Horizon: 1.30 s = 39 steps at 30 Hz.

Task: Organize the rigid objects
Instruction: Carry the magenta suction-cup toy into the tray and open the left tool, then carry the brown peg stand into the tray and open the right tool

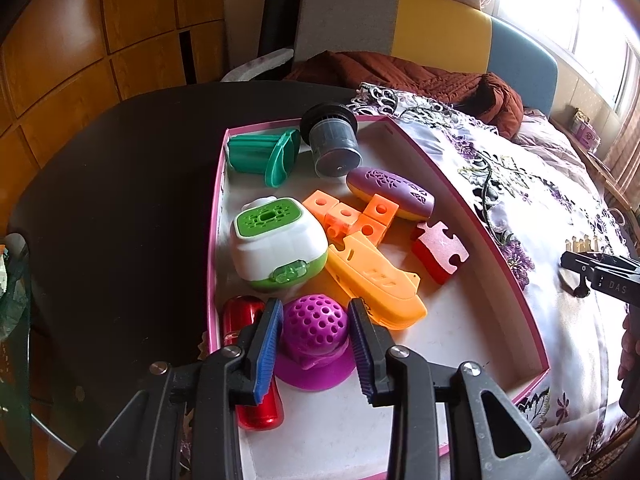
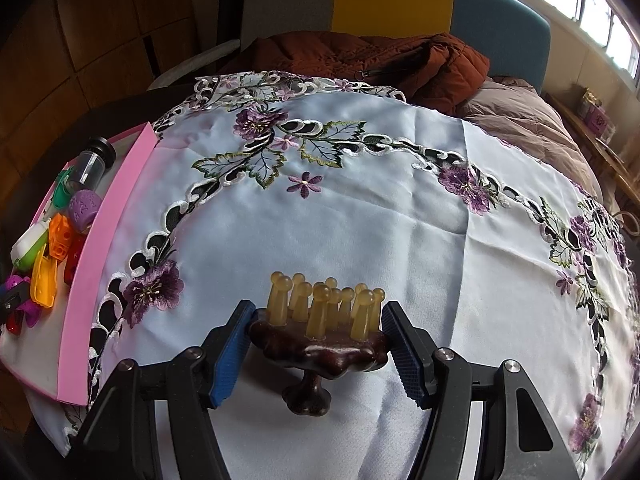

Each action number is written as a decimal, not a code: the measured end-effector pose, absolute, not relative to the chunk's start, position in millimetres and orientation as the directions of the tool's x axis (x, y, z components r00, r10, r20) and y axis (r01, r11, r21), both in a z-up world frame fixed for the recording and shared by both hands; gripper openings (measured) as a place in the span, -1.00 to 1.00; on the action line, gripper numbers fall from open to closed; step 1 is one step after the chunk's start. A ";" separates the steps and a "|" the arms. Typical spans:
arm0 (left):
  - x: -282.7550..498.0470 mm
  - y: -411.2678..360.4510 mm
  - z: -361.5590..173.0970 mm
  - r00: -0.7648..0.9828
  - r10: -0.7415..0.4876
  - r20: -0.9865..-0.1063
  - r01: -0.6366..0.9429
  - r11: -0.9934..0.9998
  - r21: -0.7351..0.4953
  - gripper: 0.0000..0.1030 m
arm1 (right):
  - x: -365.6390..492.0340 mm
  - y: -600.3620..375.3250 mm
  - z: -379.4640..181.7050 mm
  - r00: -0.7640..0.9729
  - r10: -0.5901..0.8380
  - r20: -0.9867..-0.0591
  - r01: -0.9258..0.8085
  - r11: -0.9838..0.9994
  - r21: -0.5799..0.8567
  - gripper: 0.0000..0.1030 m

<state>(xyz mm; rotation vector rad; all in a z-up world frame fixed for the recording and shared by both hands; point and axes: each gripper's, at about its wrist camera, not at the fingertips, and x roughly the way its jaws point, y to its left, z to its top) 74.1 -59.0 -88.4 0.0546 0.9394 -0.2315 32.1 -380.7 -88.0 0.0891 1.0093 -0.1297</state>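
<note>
Nearly all pieces sat inside the pink-rimmed tray (image 1: 436,184) on the worktop. Count in tray, one each unless noted: purple perforated ball on a flared base (image 1: 314,330), red metallic cylinder (image 1: 244,320), green-and-white box (image 1: 278,246), orange boat-shaped piece (image 1: 376,280), cluster of orange cubes (image 1: 350,212) (four visible), purple oval case (image 1: 390,192), red-and-pink puzzle block (image 1: 438,250), teal ribbed container (image 1: 260,156), dark jar lying on its side (image 1: 334,144). My left tongs (image 1: 314,346) straddled the purple ball, blue pads (image 1: 266,348) standing just off its sides; no firm contact visible, so I judged it set down and released. One item was left outside: the dark wooden massager with amber pegs (image 2: 320,332), at least ten pegs counted, resting on the embroidered cloth (image 2: 360,200) to the right of the tray. My right tongs (image 2: 318,344) stood half open around its base, the pads at or just off its edges; I could not tell whether they gripped. Remaining, by my judgement: carry the massager into the tray's free near corner.
</note>
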 end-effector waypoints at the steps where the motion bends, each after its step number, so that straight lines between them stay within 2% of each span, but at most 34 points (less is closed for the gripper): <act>1: 73.3 -58.5 -87.1 0.570 -0.176 -0.803 0.221 0.974 -0.056 -0.27 | 32.0 -380.3 -88.1 0.526 -0.068 -0.848 0.149 0.989 0.013 0.27; 5: 70.0 -56.3 -82.1 0.584 -0.176 -0.793 0.220 0.974 -0.054 -0.21 | 31.7 -380.3 -88.3 0.526 -0.069 -0.848 0.149 0.989 0.012 0.27; 39: 36.7 3.4 -52.9 0.632 -0.188 -0.752 0.126 0.982 -0.140 -0.20 | 25.2 -368.3 -86.2 0.542 -0.091 -0.836 0.127 0.992 -0.025 0.27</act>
